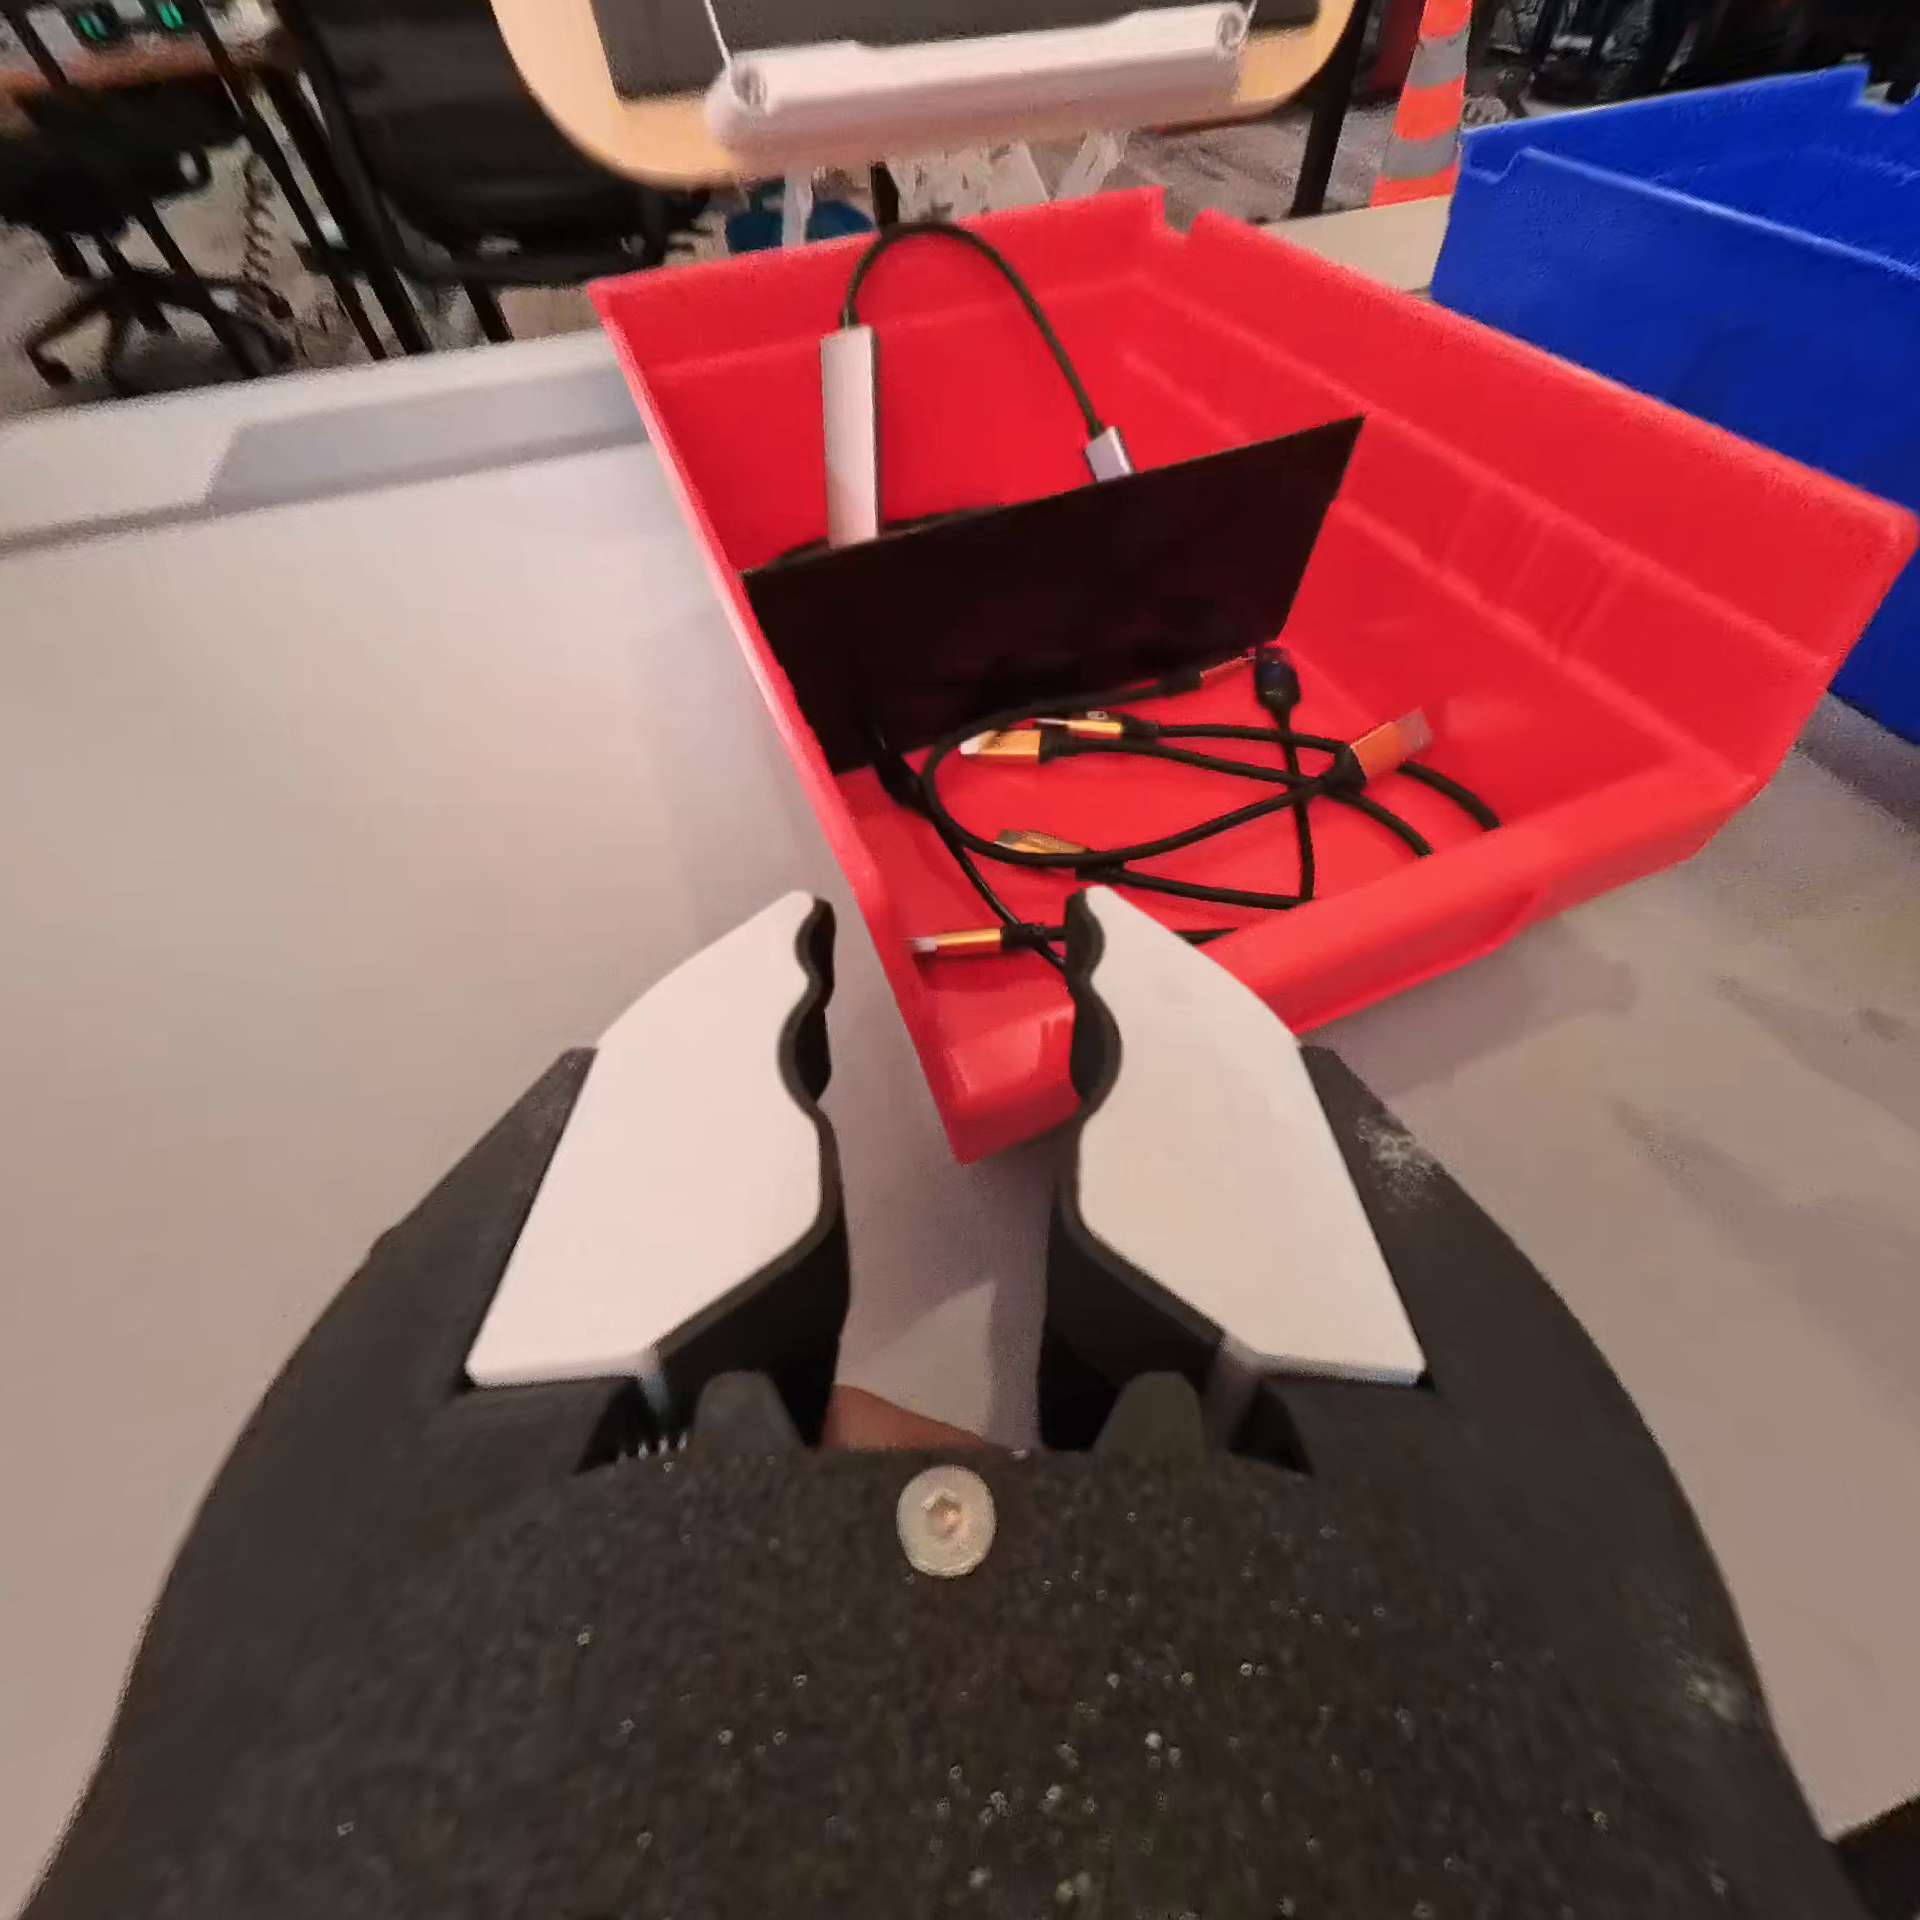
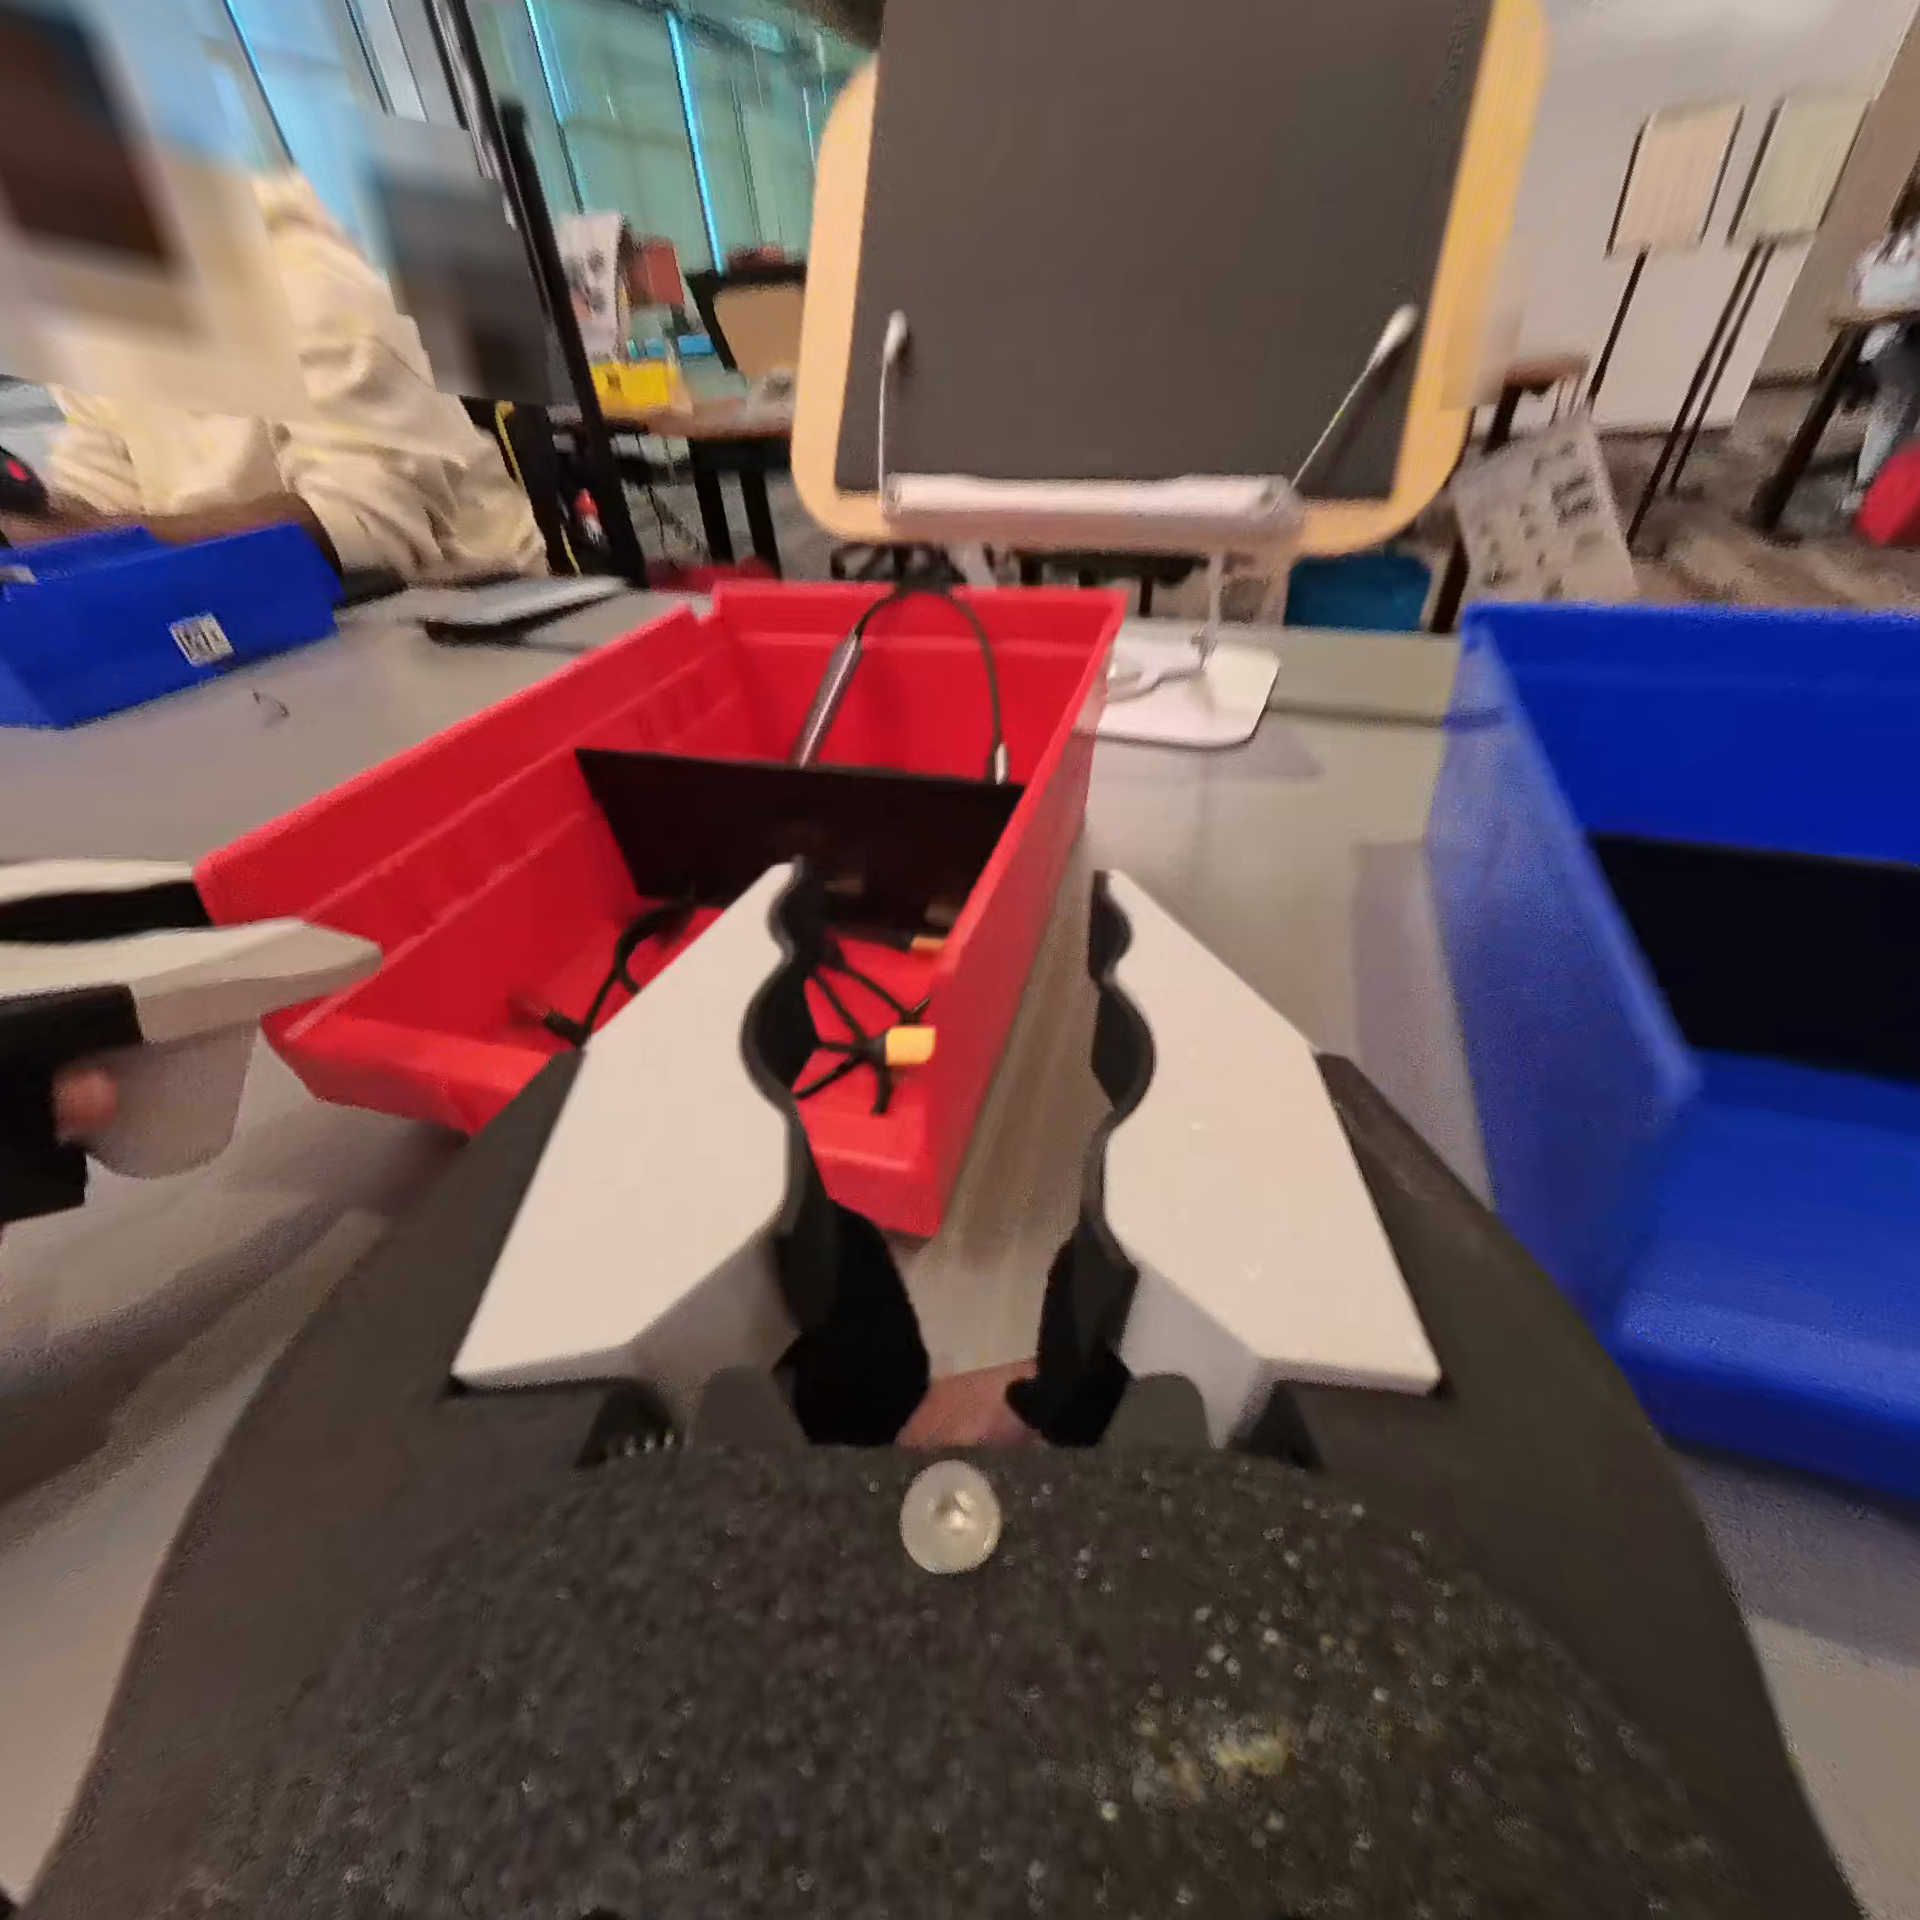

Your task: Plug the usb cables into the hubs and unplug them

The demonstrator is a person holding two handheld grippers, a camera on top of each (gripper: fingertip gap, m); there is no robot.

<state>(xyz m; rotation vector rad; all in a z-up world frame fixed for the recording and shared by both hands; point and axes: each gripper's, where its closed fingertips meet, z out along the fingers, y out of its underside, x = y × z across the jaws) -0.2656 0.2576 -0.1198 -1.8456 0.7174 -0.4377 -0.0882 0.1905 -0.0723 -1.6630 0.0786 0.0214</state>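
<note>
Contents: red bin (image 1: 1558, 665) on grey table (image 1: 312, 831), black divider (image 1: 1049, 603) across it; tangled black cables (image 1: 1195, 800) in near compartment. Left gripper (image 1: 951, 925) and right gripper (image 2: 945, 883) parted, empty, near bin's front. Risk: knotted cables likely lift together, snagging the divider.

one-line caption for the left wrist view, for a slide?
Open left gripper hovers at the near corner of a red bin holding tangled black cables before a black divider.

A red bin (image 1: 1558, 582) sits on the grey counter (image 1: 364, 779), split by a black divider (image 1: 1039, 613). Black cables (image 1: 1195, 810), perhaps 3, lie tangled inside. A blue bin (image 2: 1683, 1195) stands beside it.
</note>
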